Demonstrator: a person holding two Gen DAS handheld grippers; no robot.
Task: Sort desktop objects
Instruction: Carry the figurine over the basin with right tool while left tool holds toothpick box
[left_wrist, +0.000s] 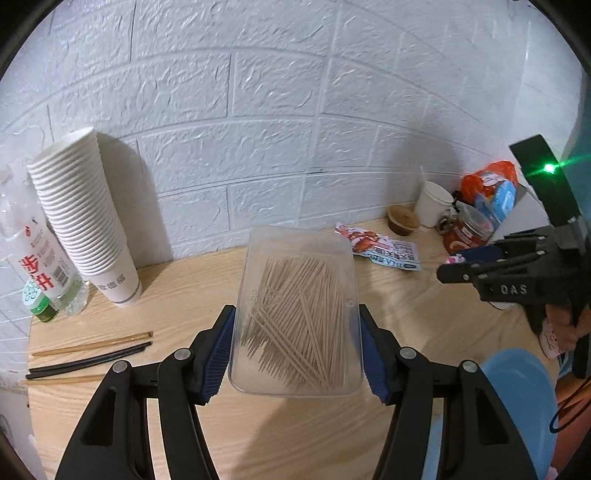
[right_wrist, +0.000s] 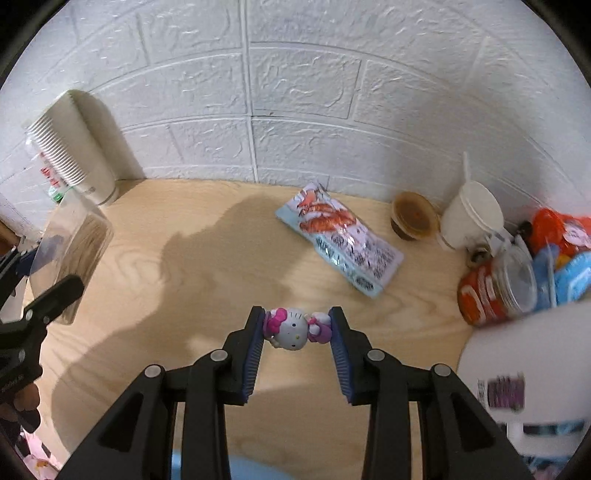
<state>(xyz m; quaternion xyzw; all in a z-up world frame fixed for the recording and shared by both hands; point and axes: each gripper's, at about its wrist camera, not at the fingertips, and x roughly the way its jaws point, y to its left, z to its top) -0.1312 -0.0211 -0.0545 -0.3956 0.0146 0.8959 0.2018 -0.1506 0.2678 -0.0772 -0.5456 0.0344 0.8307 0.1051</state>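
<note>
My left gripper (left_wrist: 297, 314) is shut on a clear plastic box of toothpicks (left_wrist: 299, 314), held above the wooden table (left_wrist: 177, 295). The box also shows at the left edge of the right wrist view (right_wrist: 74, 251). My right gripper (right_wrist: 297, 321) is shut on a small Hello Kitty figure (right_wrist: 293, 328), white with pink bows, held sideways above the table (right_wrist: 203, 258). The right gripper also shows at the right of the left wrist view (left_wrist: 450, 271).
A stack of paper cups (left_wrist: 81, 218) and a water bottle (left_wrist: 40, 269) stand at the back left, chopsticks (left_wrist: 92, 354) lie in front. A snack packet (right_wrist: 338, 240), sauce cup (right_wrist: 413, 216), lidded cup (right_wrist: 471, 216), jar (right_wrist: 498, 291) and snack bags (right_wrist: 561, 236) sit at the right.
</note>
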